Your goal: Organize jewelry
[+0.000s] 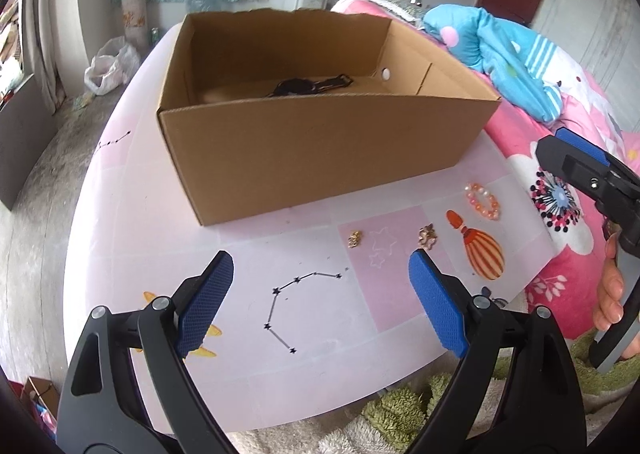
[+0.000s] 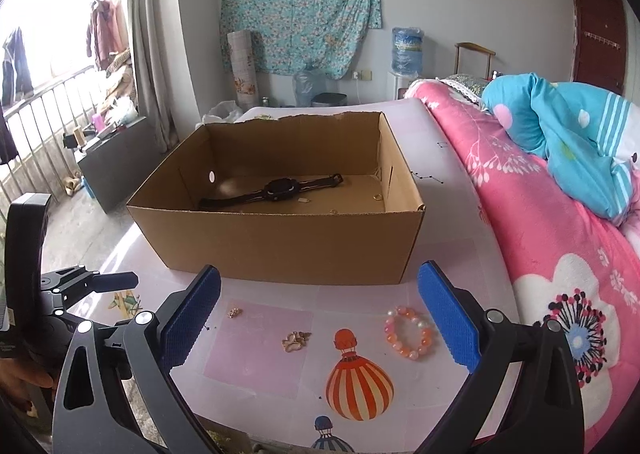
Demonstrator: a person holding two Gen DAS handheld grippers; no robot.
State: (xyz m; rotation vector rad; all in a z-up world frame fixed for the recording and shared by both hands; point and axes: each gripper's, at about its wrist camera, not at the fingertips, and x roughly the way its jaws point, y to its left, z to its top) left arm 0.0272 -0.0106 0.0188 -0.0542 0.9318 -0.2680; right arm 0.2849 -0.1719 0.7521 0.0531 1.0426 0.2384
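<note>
Pick-up step: both tools wide open, empty — left tool (image 1: pixel 320 302), right tool (image 2: pixel 320 318). Bead bracelet (image 2: pixel 409 332) on desk (image 2: pixel 260 346), just in front of cardboard box (image 2: pixel 280 242). Next: right tool must straddle bracelet, then close.

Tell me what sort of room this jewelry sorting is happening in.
Most likely a bedroom in a home: a bed with a pink floral quilt sits beside the table, a water jug stands by the wall, and clothes hang at the window.

The right gripper (image 2: pixel 320 318) hangs wide open above the table's (image 2: pixel 264 354) near edge, over a bead bracelet (image 2: pixel 408 332) and a gold charm (image 2: pixel 295 340). Behind them, mid-table, an open cardboard box (image 2: pixel 280 246) holds a black watch (image 2: pixel 276 189).
</note>
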